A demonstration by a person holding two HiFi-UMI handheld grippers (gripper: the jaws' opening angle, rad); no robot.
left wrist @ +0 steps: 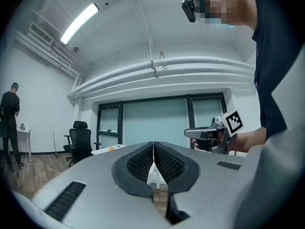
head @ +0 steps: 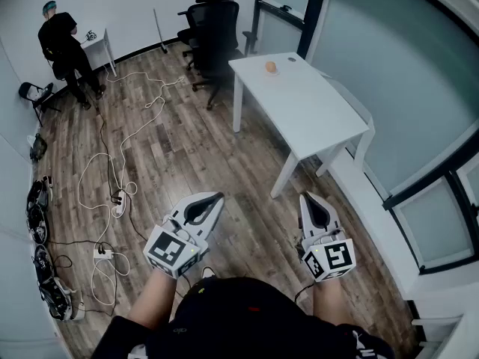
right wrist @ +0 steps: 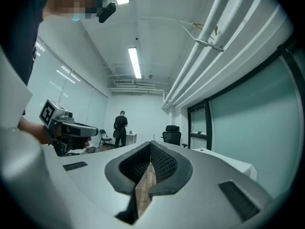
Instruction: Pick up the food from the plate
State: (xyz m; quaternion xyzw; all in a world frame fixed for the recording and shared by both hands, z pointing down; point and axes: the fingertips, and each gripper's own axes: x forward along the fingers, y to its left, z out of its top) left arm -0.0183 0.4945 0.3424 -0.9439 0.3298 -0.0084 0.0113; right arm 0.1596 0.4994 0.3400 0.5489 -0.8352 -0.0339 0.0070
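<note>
A small orange piece of food lies near the far end of a white table; I cannot make out a plate under it. It also shows as an orange dot far off in the left gripper view. Both grippers are held low over the wooden floor, well short of the table. My left gripper is shut, its ribbed pads meeting with nothing between them. My right gripper is shut and empty too, and its pads touch.
Black office chairs stand beyond the table's far left corner. A person in black stands at a small white desk at the back left. Cables and power strips lie on the floor to the left. Glass walls run along the right.
</note>
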